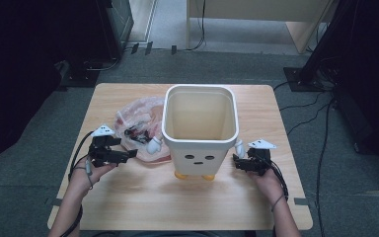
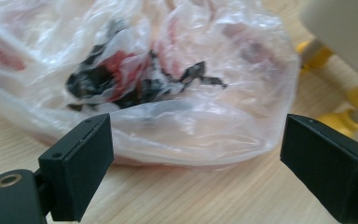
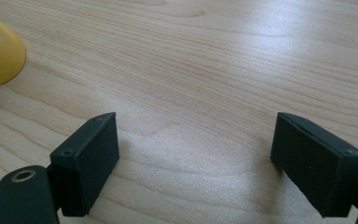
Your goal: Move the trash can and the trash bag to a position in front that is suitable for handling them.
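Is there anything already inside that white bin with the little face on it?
No: the high view looks straight down into the white plastic bin with a face, and its cream inner walls and floor are bare, while the crumpled clear plastic bag lies beside it.

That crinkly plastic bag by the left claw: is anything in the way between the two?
Nothing visible. The left gripper is open with its jaws spread, and only bare table lies between them and the plastic bag. The white bin stands off to the side.
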Tool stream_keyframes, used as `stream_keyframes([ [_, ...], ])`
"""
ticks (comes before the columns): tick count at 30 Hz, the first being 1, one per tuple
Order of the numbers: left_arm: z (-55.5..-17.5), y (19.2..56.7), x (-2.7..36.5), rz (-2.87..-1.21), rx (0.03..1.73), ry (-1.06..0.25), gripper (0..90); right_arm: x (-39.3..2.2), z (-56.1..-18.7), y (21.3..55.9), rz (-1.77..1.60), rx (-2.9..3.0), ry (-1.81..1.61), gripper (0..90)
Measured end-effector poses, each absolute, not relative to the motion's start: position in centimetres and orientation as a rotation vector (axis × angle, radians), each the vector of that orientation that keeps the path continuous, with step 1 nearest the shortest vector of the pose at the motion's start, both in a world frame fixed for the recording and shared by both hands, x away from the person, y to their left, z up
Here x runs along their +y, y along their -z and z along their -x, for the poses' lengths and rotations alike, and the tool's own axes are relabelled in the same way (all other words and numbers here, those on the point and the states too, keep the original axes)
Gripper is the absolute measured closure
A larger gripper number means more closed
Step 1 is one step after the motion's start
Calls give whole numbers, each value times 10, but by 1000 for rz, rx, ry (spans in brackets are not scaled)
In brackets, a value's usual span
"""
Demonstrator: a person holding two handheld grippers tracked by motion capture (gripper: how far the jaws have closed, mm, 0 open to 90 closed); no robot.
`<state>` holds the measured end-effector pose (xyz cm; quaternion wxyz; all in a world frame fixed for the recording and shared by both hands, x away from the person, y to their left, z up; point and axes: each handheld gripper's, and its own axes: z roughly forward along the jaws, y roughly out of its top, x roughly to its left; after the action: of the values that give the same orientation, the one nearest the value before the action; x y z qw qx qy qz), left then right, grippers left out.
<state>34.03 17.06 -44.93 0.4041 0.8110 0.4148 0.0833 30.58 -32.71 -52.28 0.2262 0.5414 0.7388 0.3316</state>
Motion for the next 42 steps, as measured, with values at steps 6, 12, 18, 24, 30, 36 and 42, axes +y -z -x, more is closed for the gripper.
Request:
stream_keyframes([
  [6,-339,450,162,-2127,1046,-255,98,-327,-306,523,-1491,2038,-914,149],
  [12,-338,444,159,-2109,1028,-253,97,-327,-306,523,-1490,2038,-914,149],
  [18,-338,440,158,-2086,1040,-292,97,-327,-306,523,-1489,2038,-914,149],
  [24,-342,433,154,-2090,1017,-309,97,-327,-306,523,-1488,2039,-914,149],
  [30,-345,428,151,-2072,1014,-307,98,-327,-306,523,-1488,2039,-914,149],
  [36,-345,423,149,-2054,1006,-281,97,-327,-306,523,-1488,2039,-914,149],
  [42,-342,417,147,-2067,977,-291,98,-327,-306,523,-1489,2040,-914,149],
])
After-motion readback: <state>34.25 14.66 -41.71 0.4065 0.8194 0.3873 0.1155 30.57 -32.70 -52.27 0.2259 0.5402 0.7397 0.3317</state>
